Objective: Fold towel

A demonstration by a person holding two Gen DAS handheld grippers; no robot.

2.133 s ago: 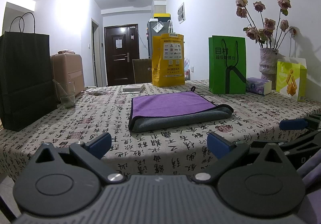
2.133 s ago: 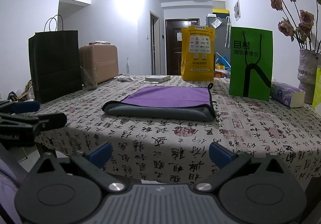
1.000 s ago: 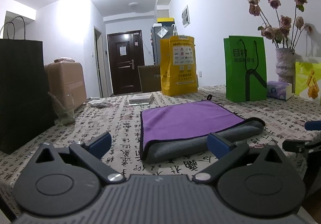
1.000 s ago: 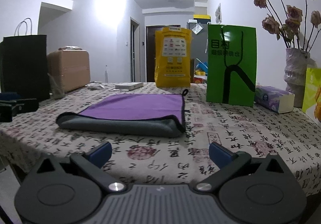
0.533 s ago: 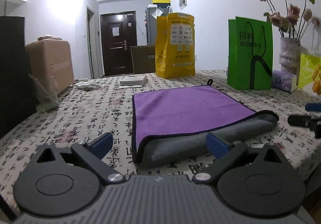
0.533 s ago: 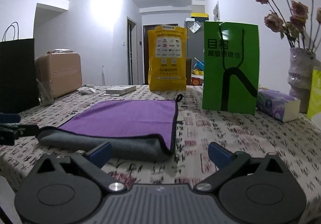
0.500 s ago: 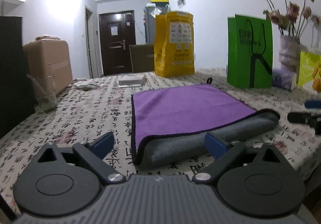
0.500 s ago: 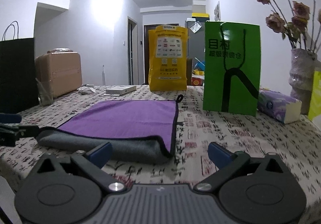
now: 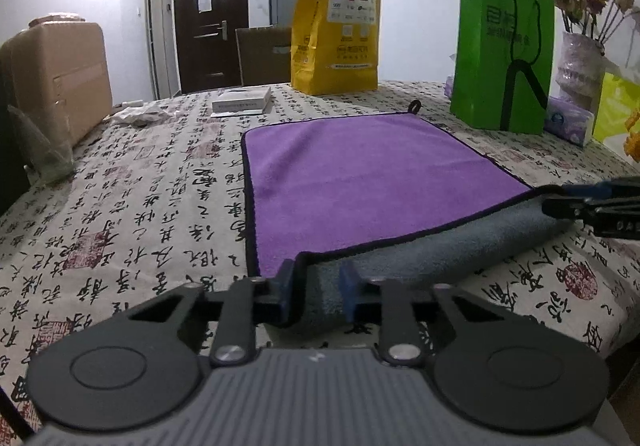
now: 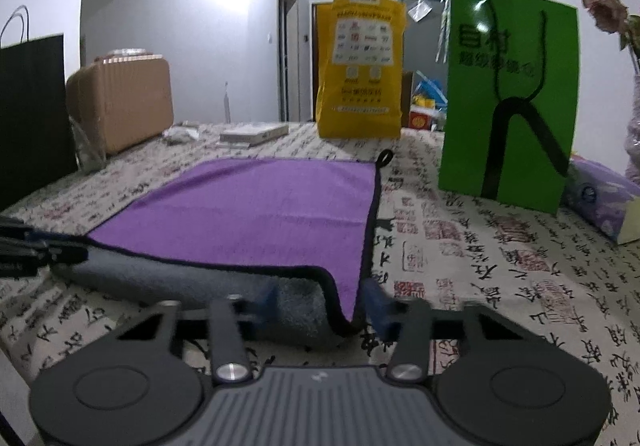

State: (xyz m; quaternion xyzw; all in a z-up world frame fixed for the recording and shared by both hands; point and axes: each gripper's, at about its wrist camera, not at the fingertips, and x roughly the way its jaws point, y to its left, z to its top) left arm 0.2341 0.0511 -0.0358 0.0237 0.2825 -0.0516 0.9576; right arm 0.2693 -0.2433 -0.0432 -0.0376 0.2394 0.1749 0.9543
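Observation:
A towel, purple on top and grey underneath, lies folded once on the table, its thick grey fold along the near edge. My left gripper is shut on the near left corner of that fold. My right gripper has its fingers around the near right corner, closed partway on the fold. Each gripper shows at the other view's edge: the right one in the left wrist view, the left one in the right wrist view.
The table has a calligraphy-print cloth. Behind the towel stand a yellow bag, a green bag, a tissue pack, a vase with dried roses and a small white box. A tan suitcase is at the left.
Both grippers have moved forward to the towel's near fold and closed from wide open, the left onto the left corner, the right around the right corner.

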